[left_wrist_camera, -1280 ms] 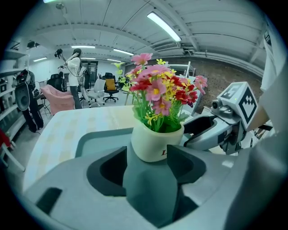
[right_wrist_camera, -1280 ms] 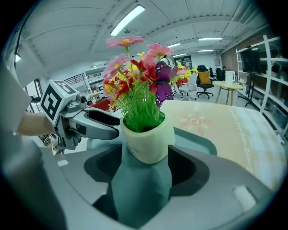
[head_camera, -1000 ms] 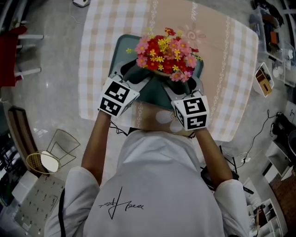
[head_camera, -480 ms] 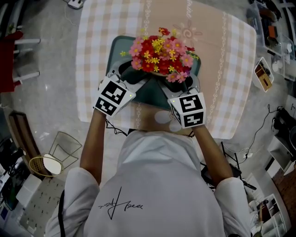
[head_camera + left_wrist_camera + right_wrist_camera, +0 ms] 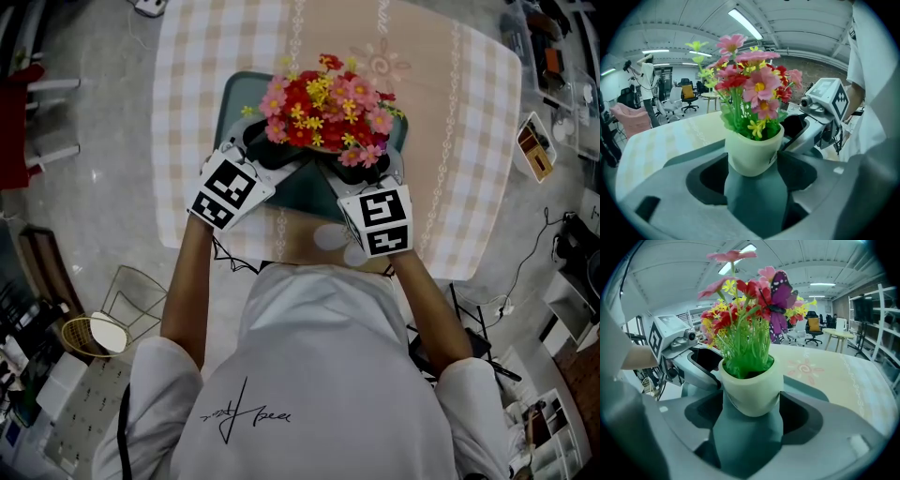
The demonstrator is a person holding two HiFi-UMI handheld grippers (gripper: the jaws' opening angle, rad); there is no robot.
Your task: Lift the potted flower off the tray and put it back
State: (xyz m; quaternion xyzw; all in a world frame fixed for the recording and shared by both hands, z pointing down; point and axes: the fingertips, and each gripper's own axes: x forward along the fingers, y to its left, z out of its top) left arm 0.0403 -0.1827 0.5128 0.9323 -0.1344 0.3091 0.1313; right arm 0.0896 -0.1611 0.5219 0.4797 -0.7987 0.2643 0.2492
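left tool (image 5: pixel 754 185): jaws at their widest, they've just been opening. the pot (image 5: pixel 754 150) sits right in the gap at the jaw tips. right tool (image 5: pixel 750 427): same, jaws spread full, just been opening, and the same pot is between its tips from the other side. neither tool grips anything. whether a pad brushes the pot wall i can't say for sure, since the wide-angle view blurs that edge, but i see no squeeze.

pot stands upright on the teal tray (image 5: pixel 234 94), flowers (image 5: pixel 323 112) bunched high above the rim. the two tools close in on it from my near side, one left and one right, angled down. tray sits on the checked cloth of the desk (image 5: pixel 450 141).

my read: pot is down on the tray and both tools are off it, so no lift is under way right now.

if the lift is what's due: close both tools evenly on the pot wall below the rim, raise straight up, and keep it level. the bouquet makes it top-heavy. if it's already been put back: pull both tools straight away without clipping the pot.
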